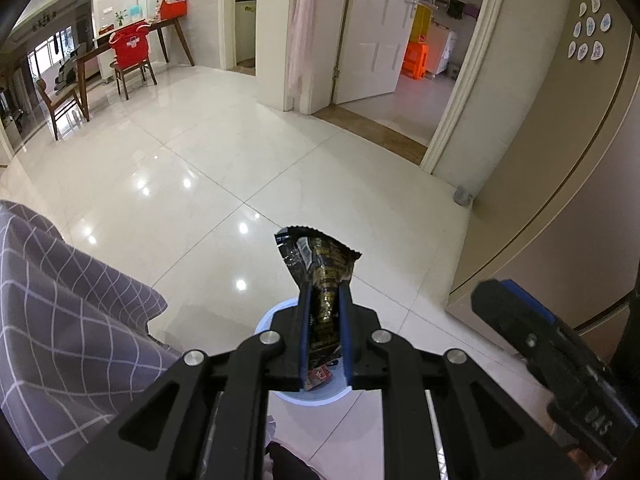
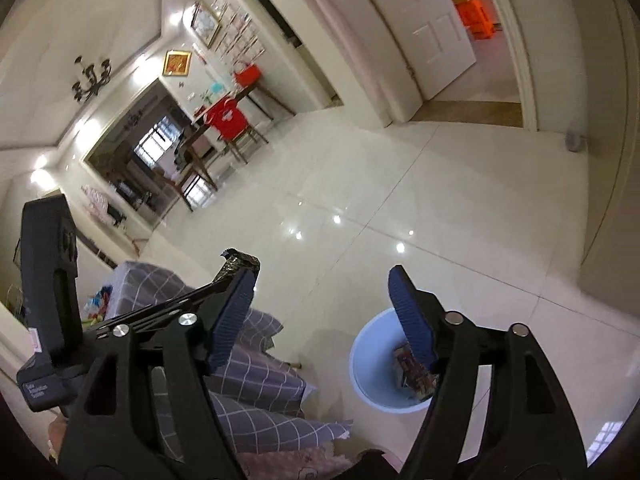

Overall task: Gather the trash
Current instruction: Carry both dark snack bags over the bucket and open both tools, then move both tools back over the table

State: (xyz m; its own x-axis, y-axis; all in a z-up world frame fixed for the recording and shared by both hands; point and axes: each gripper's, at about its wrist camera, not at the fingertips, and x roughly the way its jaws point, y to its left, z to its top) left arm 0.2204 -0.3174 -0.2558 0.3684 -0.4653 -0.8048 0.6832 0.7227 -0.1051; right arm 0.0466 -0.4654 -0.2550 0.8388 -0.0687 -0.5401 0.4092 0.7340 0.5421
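Left gripper point(image 1: 325, 292) pinches black-and-gold crinkled foil wrapper point(image 1: 320, 264); long axis along the fingers, serrated end pointing forward, above round pale-blue plastic bin point(image 2: 372, 364). Right gripper point(image 2: 320, 312) spread, nothing between.

no legible text, wrapper point(image 1: 320, 276) print too blurred

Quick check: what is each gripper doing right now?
Left gripper: closed on a dark snack wrapper, above the bin.
Right gripper: open, nothing between its fingers.
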